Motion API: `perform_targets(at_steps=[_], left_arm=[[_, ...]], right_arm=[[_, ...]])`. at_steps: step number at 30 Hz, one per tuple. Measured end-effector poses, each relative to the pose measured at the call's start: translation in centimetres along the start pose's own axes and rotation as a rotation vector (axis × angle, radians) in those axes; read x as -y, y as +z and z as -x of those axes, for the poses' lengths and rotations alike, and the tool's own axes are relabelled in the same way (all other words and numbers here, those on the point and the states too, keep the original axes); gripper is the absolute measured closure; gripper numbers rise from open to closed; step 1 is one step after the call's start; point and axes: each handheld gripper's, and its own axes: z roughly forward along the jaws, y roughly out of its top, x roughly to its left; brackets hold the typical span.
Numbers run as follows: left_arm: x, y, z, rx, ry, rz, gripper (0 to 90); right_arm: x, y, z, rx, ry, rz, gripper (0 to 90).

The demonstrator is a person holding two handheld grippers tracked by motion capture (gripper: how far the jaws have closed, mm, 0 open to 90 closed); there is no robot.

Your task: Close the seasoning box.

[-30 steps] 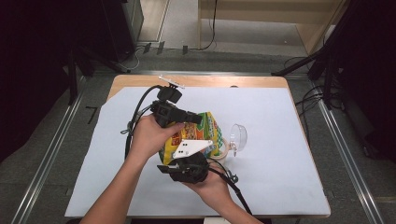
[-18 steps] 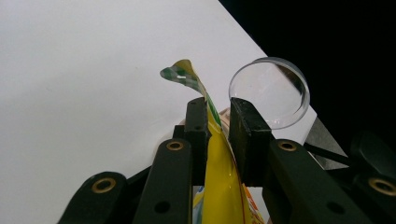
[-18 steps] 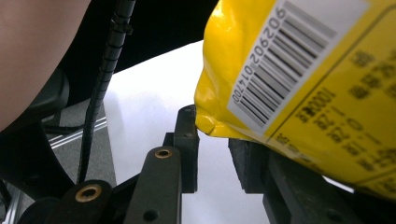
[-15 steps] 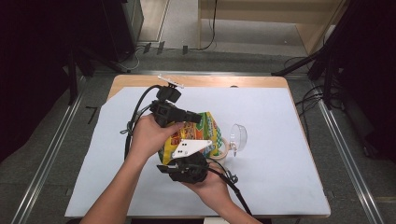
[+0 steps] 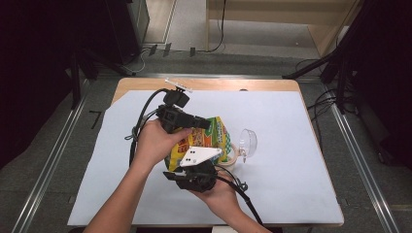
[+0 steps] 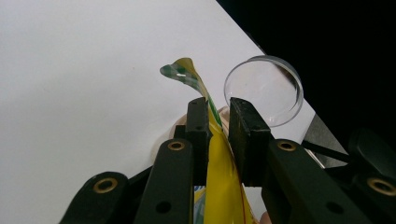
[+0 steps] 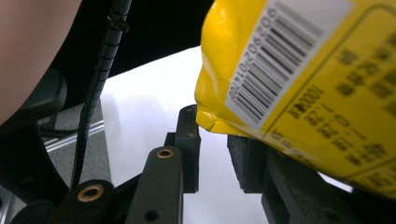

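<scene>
centrally, both grippers meet at the yellow bag (image 5: 214, 138): left gripper (image 6: 218, 122) pinches its edge; right gripper (image 7: 212, 135) jaws stand apart, bag corner between them.

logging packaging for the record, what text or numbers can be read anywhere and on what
"9 02502 01470", roughly, some digits uncertain: under the barcode on the back of the yellow snack bag.
Small dark print beside the barcode: too blurred to read.
Bag front in the high view: lettering too small to read.
</scene>
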Motion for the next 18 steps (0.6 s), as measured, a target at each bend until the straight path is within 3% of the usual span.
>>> perform_targets(at_steps=[8,18], left_arm=[[0.0,-0.3,0.7,-0.024,0.022,0.009,80.0],[0.0,-0.5,1.2,-0.020,0.031,0.001,81.8]], right_arm=[[0.1,0.0,0.1,-0.008,0.022,0.015,73.3],[0.5,0.2,0.3,0.004,0.024,0.014,70.9]])
